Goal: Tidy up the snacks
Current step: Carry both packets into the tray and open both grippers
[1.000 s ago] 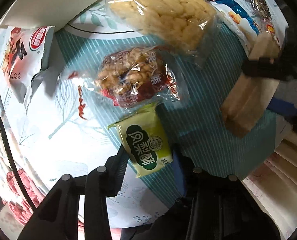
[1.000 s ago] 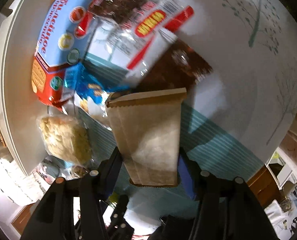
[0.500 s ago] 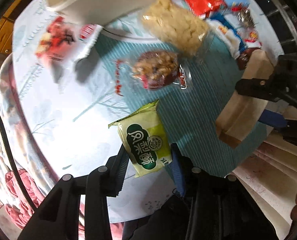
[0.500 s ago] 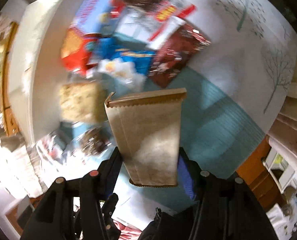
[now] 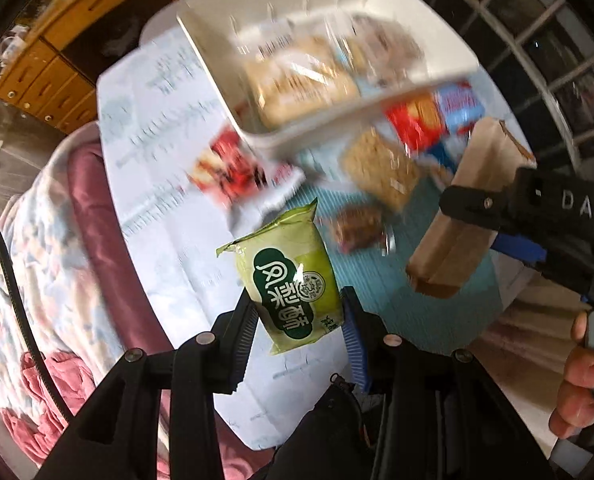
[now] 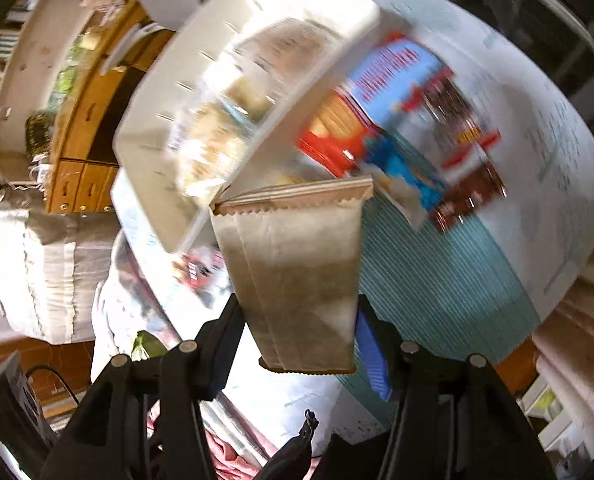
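My left gripper [image 5: 297,316] is shut on a green snack packet [image 5: 291,276] and holds it well above the table. My right gripper [image 6: 297,320] is shut on a brown paper bag [image 6: 297,264], also lifted; the bag [image 5: 457,216] and that gripper show at the right of the left wrist view. A white basket [image 5: 281,136] with pale wrapped snacks inside stands at the table's far side, and its rim [image 6: 153,120] fills the upper left of the right wrist view. Both packets hang short of the basket.
Loose snacks lie on the teal mat [image 5: 393,280]: a rice cracker pack [image 5: 381,168], a red and blue box [image 5: 437,116], a nut bar [image 5: 357,224], a red and white packet [image 5: 233,168]. A person's fingers [image 5: 581,392] grip the right tool. A wooden cabinet [image 5: 45,76] stands behind; a floral quilt [image 5: 37,260] lies left.
Both grippers have risen with their packets still gripped, so the table looks smaller and farther. The white basket and its contents have come into view at the top of both views.
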